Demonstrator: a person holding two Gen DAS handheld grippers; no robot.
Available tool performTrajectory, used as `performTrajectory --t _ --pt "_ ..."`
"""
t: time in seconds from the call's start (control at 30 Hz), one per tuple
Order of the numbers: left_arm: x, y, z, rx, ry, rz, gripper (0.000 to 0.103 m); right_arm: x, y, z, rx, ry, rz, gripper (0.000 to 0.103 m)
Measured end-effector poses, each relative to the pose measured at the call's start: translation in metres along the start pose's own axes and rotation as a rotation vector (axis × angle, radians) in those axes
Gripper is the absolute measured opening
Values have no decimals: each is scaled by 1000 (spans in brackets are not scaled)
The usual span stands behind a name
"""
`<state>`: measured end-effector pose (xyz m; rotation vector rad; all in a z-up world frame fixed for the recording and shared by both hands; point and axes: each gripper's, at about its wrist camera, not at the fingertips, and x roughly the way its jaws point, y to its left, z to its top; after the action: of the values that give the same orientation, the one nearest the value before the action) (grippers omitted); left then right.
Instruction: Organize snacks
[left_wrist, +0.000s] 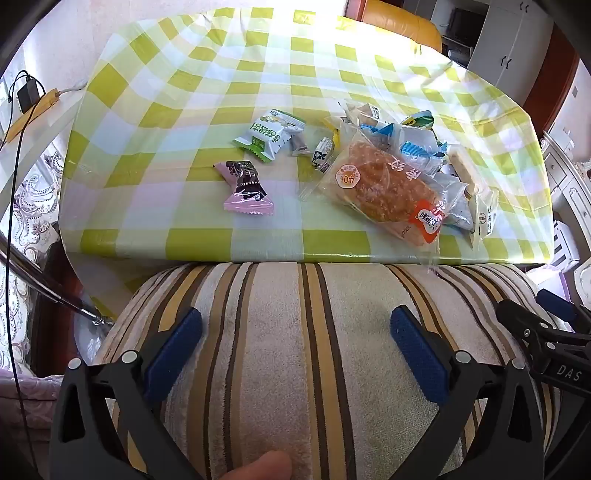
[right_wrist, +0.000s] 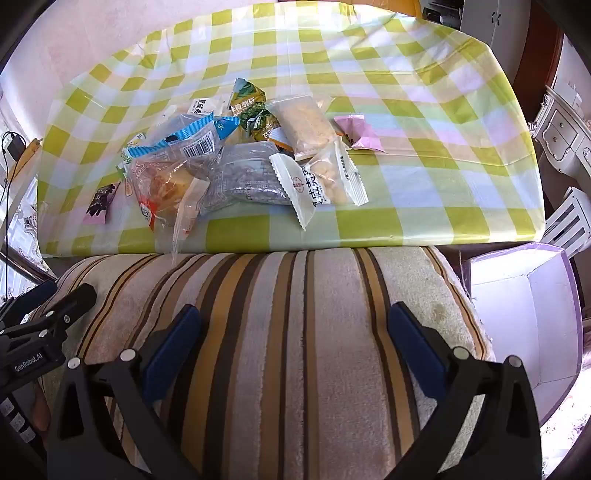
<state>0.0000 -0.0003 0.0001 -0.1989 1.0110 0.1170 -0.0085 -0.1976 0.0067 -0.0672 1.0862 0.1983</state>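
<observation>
A pile of wrapped snacks lies on the green-checked tablecloth (left_wrist: 192, 92). In the left wrist view a large bread packet (left_wrist: 384, 184) tops the pile, with a pink-and-black candy (left_wrist: 245, 188) and a green-and-white packet (left_wrist: 271, 134) apart to its left. In the right wrist view the pile shows a clear packet with a barcode (right_wrist: 188, 146), a white packet (right_wrist: 299, 184) and a pink packet (right_wrist: 360, 133). My left gripper (left_wrist: 295, 354) and right gripper (right_wrist: 293, 350) are both open and empty, held back over a striped cushion (left_wrist: 295, 332), short of the table's near edge.
An open white-and-purple box (right_wrist: 524, 314) sits at the right, below the table edge beside the cushion. A metal pole (left_wrist: 44, 284) slants at the left. A charger and cable (left_wrist: 26, 96) lie at the far left. White furniture (right_wrist: 565, 129) stands at the right.
</observation>
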Motion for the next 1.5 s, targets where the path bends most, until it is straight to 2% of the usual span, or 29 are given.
performTrajectory --t 1.5 --pt "-1 3 -1 -21 -10 -32 99 0 1 1 0 1 0 102"
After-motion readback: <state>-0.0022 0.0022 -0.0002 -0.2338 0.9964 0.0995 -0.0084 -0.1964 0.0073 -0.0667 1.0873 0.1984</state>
